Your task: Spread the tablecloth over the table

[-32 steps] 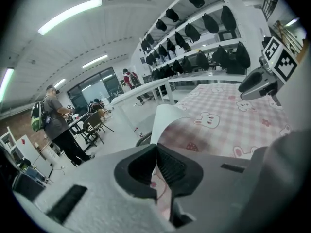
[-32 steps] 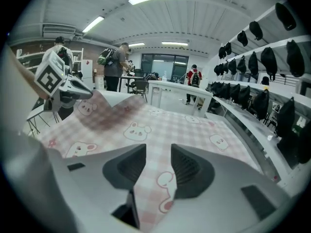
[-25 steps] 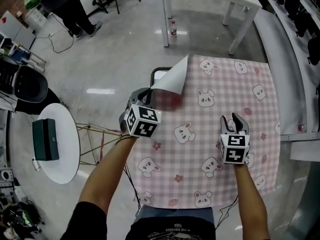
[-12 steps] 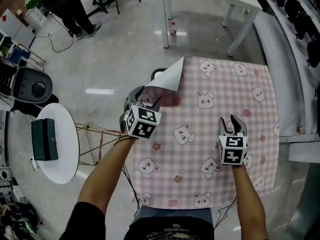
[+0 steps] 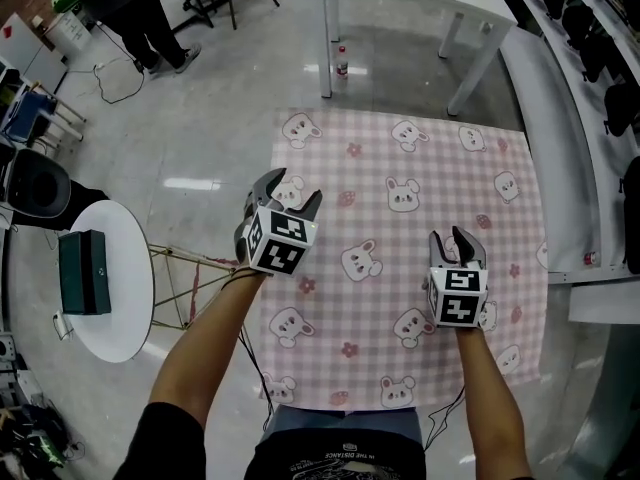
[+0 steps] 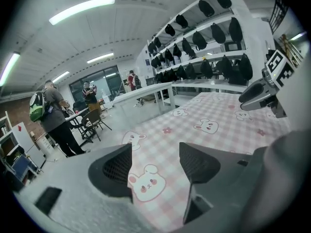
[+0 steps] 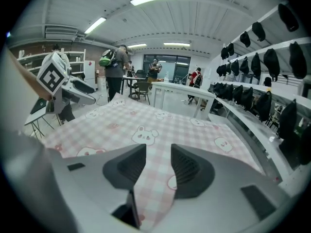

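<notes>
Since the tablecloth (image 5: pixel 410 258) lies flat, spreading looks done; left tool (image 5: pixel 293 188), jaws just opened, and right tool (image 5: pixel 455 238) gape empty.

A: L gripper (image 5: pixel 293 186) status?
B: Jaws just been opening, now wide apart, nothing clamped. Pitched fwd-down; L forearm (image 5: pixel 215 343) extended.
A: R gripper (image 5: pixel 450 238)?
B: Jaws apart, narrower gap, nothing clamped. Same pitch; R forearm (image 5: pixel 482 388) extended.

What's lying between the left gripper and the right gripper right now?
Between left gripper and right gripper lies only flat bunny-print tablecloth, seen in the head view. The left jaws have just been opening, nothing gripped.
</notes>
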Demonstrator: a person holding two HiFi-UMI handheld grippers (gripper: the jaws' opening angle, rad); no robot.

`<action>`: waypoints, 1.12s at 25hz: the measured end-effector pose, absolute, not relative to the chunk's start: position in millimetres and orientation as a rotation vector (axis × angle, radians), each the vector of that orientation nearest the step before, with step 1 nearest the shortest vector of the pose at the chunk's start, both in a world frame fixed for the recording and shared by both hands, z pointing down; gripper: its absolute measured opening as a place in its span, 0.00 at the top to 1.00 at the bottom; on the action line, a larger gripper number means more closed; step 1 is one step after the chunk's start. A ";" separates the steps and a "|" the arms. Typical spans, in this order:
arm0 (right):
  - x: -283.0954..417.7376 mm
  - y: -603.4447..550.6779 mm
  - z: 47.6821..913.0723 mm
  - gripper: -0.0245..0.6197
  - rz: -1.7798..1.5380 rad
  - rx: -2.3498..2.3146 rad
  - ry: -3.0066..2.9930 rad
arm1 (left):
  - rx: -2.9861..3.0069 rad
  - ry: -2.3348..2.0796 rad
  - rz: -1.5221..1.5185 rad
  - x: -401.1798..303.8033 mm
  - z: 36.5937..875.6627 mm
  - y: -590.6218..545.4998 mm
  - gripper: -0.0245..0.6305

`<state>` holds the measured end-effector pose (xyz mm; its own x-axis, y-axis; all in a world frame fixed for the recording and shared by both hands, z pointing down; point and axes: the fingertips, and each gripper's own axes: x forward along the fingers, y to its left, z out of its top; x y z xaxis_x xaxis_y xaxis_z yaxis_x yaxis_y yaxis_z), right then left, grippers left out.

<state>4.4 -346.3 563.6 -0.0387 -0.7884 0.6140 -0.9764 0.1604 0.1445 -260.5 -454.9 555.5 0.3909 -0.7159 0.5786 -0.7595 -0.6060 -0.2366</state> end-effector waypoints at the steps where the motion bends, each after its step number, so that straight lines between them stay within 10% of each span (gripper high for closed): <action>1: 6.5 -344.0 559.2 0.71 0.423 1.679 -1.874 | 2.568 -1.363 1.003 -257.9 550.6 -451.7 0.48; 28: 96.9 -180.7 457.4 0.63 0.433 1.671 -2.215 | 2.504 -1.543 0.718 -128.0 464.5 -215.0 0.49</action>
